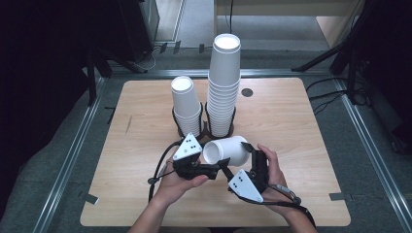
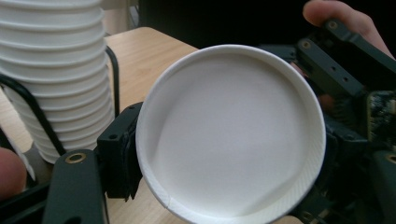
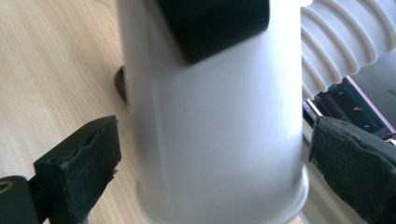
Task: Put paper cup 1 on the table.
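A white paper cup (image 1: 226, 150) lies on its side in the air between my two grippers, in front of the cup stacks. My left gripper (image 1: 219, 167) is shut on it near the rim. In the left gripper view the cup's open mouth (image 2: 231, 135) faces the camera, with a black jaw against its left side. My right gripper (image 1: 252, 155) is open around the cup's far end. In the right gripper view the cup's wall (image 3: 210, 130) stands between the two pads (image 3: 79, 158), with a gap on each side. The black pad at the top of that view belongs to the left gripper.
A tall stack of white cups (image 1: 224, 87) and a shorter stack (image 1: 186, 104) stand in black wire holders (image 1: 204, 127) at the middle of the wooden table (image 1: 291, 145), just behind the grippers. The tall stack (image 2: 56, 70) rises close on the left in the left gripper view.
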The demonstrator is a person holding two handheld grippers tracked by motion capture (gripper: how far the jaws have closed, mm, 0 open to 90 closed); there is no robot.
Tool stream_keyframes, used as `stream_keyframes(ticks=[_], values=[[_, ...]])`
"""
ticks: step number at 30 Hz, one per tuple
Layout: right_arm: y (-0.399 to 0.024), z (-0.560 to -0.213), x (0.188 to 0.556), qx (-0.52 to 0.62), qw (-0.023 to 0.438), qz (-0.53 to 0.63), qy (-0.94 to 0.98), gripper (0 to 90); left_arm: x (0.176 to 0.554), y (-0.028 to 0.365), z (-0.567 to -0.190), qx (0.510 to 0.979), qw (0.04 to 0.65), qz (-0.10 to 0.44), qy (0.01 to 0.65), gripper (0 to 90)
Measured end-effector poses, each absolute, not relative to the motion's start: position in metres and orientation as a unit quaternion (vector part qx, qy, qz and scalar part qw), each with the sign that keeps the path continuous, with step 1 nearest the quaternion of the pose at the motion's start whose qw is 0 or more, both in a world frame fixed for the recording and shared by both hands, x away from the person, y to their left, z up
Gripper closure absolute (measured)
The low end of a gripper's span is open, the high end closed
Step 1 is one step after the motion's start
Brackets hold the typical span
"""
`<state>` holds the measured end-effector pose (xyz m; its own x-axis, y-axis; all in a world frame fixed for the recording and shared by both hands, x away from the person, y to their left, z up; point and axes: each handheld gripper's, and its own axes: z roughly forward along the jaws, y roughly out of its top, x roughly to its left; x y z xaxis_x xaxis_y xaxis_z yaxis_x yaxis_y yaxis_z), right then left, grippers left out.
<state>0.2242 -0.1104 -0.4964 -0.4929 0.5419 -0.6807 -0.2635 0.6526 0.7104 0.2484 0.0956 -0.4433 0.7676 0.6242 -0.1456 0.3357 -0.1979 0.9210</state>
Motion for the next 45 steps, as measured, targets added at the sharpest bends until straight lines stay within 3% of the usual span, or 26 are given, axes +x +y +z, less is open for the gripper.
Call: stream_keyframes(ticks=[11, 34, 45], values=[[-0.119, -0.49, 0.219, 0.116, 0.455, 0.431, 0.77, 0.0, 0.256, 0.104, -0.455, 0.742, 0.555, 0.175, 0.334, 24.4], [-0.147, -0.479, 0.217, 0.341, 0.337, 0.516, 0.71, 0.2, 0.257, 0.106, -0.466, 0.688, 0.596, 0.195, 0.365, 24.4], [-0.143, -0.475, 0.218, 0.424, 0.325, 0.525, 0.662, 0.9, 0.254, 0.103, -0.472, 0.666, 0.616, 0.221, 0.359, 24.4]])
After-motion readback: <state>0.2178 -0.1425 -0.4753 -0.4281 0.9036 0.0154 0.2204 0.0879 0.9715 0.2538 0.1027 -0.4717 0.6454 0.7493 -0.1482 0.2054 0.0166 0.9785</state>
